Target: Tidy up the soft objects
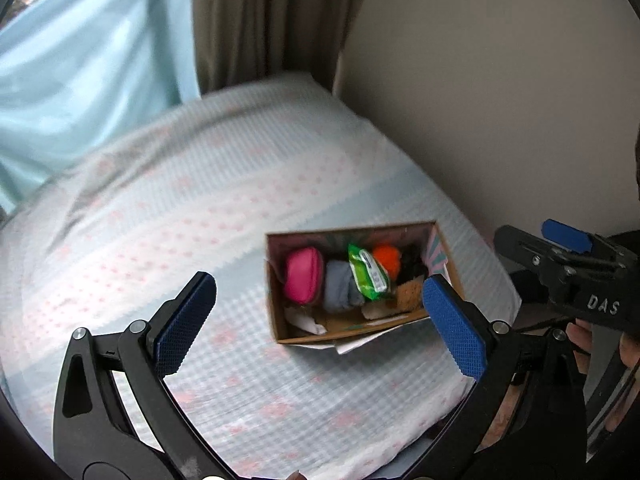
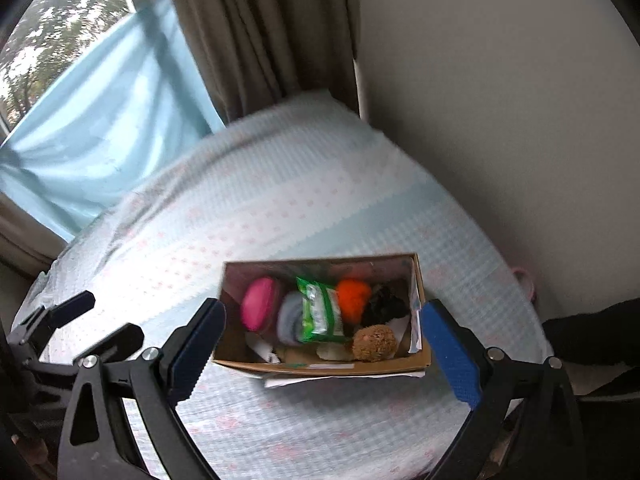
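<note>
A cardboard box (image 1: 400,322) (image 2: 320,366) sits on the bed, filled with soft things: a pink pouch (image 1: 304,276) (image 2: 260,308), a grey cloth roll (image 1: 338,286) (image 2: 290,316), a green packet (image 1: 366,272) (image 2: 320,310), an orange pom-pom (image 1: 387,258) (image 2: 352,294), a black fuzzy item (image 2: 386,304) and a brown furry ball (image 2: 374,343). My left gripper (image 1: 320,320) hovers open above the box, with nothing between its fingers. My right gripper (image 2: 324,354) also stands open and empty above the box. The right gripper (image 1: 568,256) shows at the left wrist view's right edge, and the left gripper (image 2: 80,320) shows at the right wrist view's left edge.
The bed (image 1: 200,200) (image 2: 300,200) wears a pale blue sheet with pink dots. A beige wall (image 1: 500,100) borders it on the right. Behind hang a brown curtain (image 1: 272,20) and a light blue curtain (image 1: 80,80). A person's fingers (image 1: 580,340) grip the right tool.
</note>
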### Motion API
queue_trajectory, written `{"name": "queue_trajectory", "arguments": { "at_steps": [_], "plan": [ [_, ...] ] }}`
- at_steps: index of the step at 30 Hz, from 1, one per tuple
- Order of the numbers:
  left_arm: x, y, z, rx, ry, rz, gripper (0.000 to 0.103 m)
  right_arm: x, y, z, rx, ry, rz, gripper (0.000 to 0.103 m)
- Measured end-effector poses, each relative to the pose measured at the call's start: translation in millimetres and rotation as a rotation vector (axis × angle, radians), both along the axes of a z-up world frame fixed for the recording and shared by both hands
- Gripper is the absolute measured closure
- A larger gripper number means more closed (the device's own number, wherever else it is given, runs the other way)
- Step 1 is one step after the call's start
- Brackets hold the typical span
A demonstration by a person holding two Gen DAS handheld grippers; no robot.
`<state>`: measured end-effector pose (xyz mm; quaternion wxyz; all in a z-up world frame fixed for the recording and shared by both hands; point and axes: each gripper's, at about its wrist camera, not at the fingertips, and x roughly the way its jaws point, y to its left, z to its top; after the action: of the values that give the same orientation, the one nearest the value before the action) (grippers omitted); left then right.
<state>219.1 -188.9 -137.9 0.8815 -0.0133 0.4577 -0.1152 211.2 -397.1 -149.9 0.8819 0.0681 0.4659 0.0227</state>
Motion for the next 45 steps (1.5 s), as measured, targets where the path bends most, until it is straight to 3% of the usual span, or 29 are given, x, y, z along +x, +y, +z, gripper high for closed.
{"name": "queue_trajectory", "arguments": {
  "at_steps": [8, 12, 16, 20, 26, 45],
  "plan": [
    [-73, 60, 90, -0.003, -0.231, 0.084, 0.0, -73, 43, 86, -0.075, -0.189, 0.013, 0.006],
    [-108, 82, 118, 0.012, -0.324, 0.093, 0.0, -109, 58, 116, -0.073, -0.267, -0.013, 0.006],
    [-134, 99, 133, 0.003, -0.366, 0.082, 0.0, -136, 71, 129, -0.082, -0.316, -0.042, 0.006],
    [-155, 111, 141, -0.026, -0.408, 0.06, 0.0, -157, 82, 133, -0.094, -0.356, -0.086, 0.006],
    [-171, 115, 137, 0.004, -0.445, 0.062, 0.0, -174, 98, 127, -0.107, -0.392, -0.096, 0.006],
    [-189, 118, 142, 0.013, -0.495, 0.077, 0.0, -184, 109, 133, -0.126, -0.429, -0.106, 0.006]
  ]
}}
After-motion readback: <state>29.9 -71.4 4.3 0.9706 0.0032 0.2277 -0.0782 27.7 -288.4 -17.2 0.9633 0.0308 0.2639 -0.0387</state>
